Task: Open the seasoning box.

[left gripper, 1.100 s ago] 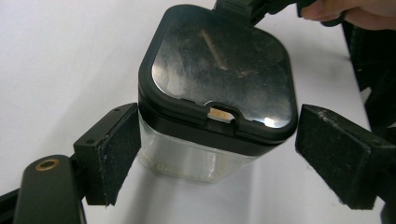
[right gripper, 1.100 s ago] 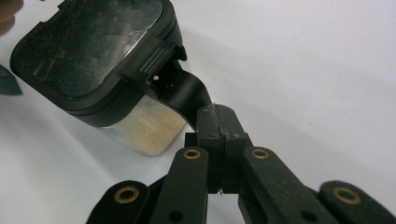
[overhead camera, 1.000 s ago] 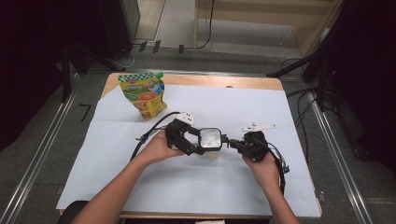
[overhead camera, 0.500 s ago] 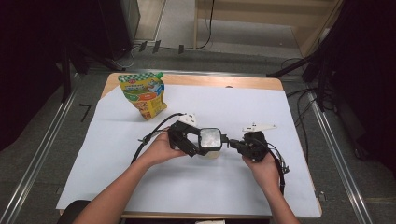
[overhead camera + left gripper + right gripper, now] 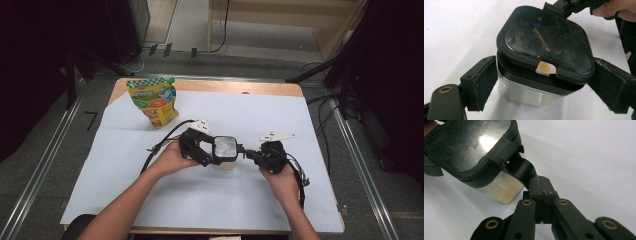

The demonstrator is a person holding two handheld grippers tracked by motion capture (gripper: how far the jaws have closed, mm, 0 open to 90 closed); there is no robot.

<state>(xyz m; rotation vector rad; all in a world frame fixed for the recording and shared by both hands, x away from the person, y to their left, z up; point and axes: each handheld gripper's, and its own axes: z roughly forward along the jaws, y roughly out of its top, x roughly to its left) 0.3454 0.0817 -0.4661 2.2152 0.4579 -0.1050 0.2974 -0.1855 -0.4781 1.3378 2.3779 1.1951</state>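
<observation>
While you hold both tools near the middle of the white paper-covered table [image 5: 150, 200], the clear plastic container with the black rounded lid [image 5: 224, 150] stands on the sheet between them, a little nearer the front edge than the back. Your left gripper [image 5: 544, 85] has its black padded jaws set against the two opposite sides of the container, just under the lid rim, so it grips the body; in the left gripper view the pads [image 5: 482, 82] sit flush on the clear wall. A small pour opening [image 5: 544, 68] at the lid's near edge stands uncovered, with tan granules showing in it, and a layer of the same granules lies at the bottom of the container.

Your right gripper [image 5: 539, 186] has its jaws pressed together on the thin black flap [image 5: 525, 170] that sticks out from the lid's side, and the flap bends down from the ribbed lid edge into the pinch. In the high view that gripper [image 5: 248, 153] meets the container from the right.

At the back left corner of the table, a yellow and green printed stand-up pouch with a corner spout [image 5: 153, 101] stands well apart from both hands.
</observation>
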